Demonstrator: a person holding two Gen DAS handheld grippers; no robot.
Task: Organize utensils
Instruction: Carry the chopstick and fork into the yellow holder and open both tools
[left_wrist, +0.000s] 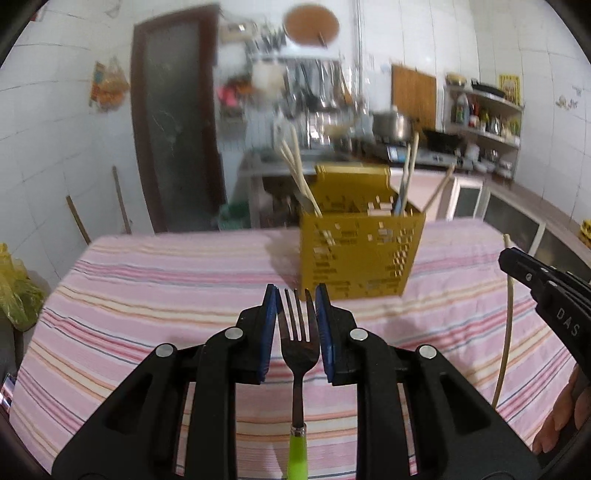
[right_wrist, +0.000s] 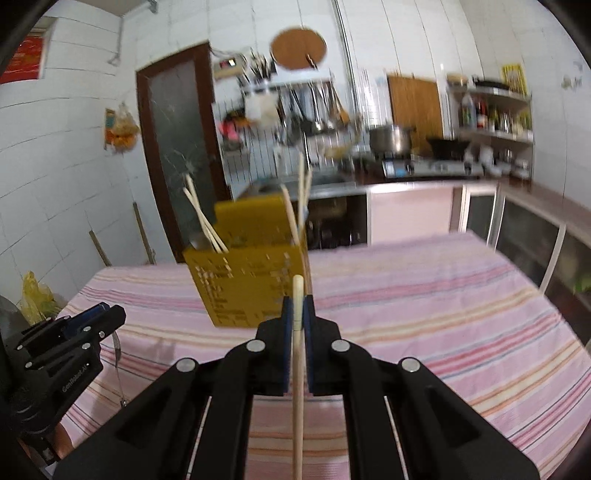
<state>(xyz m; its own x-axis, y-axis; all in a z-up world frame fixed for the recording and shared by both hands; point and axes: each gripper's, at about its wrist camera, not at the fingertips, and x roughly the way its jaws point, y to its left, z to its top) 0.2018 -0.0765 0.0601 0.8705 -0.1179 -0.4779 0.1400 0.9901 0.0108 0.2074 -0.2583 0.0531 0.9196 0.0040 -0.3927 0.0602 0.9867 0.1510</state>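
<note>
Striped cloth covers the tabletop (left_wrist: 147, 295); a yellow utensil caddy (left_wrist: 360, 254) stands at frame centre. Left gripper (left_wrist: 297, 328) jaws pinch a green-handled fork (left_wrist: 297, 354), right gripper (right_wrist: 297, 339) jaws pinch a chopstick (right_wrist: 297, 369). Each should be tipped upright above the caddy's compartments before release.

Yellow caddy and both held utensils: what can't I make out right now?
- Yellow caddy: motion blur in both views smears its holes; its dividers can't be told.
- Fork: the green handle's end is cut off by the left view's bottom edge.
- Chopstick: lower end cut off likewise, right view.

Bright, even indoor light; background motion-blurred, fisheye edges curved with dark corners.
</note>
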